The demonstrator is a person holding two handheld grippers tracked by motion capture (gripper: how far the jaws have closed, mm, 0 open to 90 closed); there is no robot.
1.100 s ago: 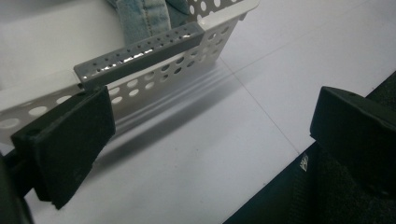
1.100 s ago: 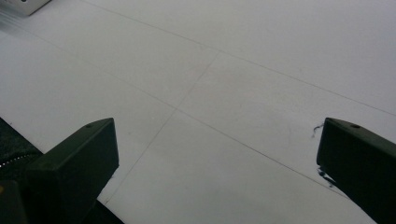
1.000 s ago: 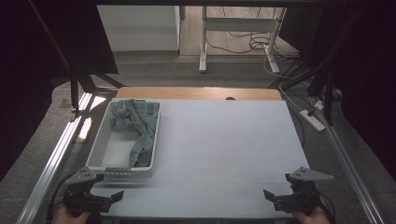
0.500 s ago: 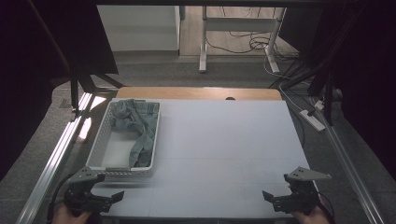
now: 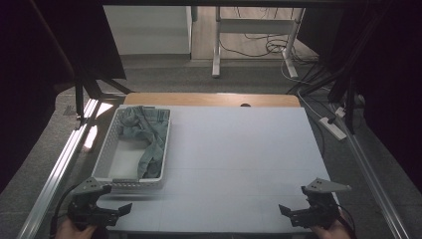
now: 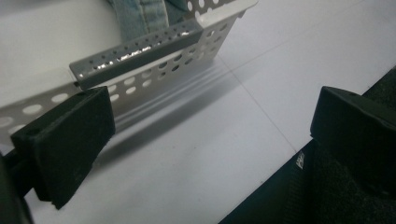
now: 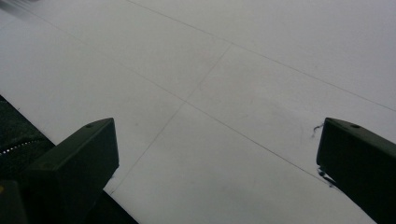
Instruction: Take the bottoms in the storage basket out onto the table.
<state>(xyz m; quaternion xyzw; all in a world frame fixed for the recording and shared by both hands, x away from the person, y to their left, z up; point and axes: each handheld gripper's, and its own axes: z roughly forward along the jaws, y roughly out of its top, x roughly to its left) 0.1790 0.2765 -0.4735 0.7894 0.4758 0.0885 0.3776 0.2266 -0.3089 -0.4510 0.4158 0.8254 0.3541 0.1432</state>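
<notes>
Both my sets of fingers spread wide, holding nothing

My left gripper sits just before the white basket holding grey-green cloth; my right gripper rests well apart from the basket across the surface.

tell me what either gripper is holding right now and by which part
Nothing is held. The left gripper and right gripper are both open over the table.

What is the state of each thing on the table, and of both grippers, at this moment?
White perforated plastic basket: upright at the table's left, partly filled.
Grey-green crumpled cloth: lying inside the basket, one end trailing toward its near wall.
Left gripper: open, holding nothing, just short of the basket's near wall.
Right gripper: open, holding nothing, over bare table.
White table: flat, faint seam lines.
</notes>
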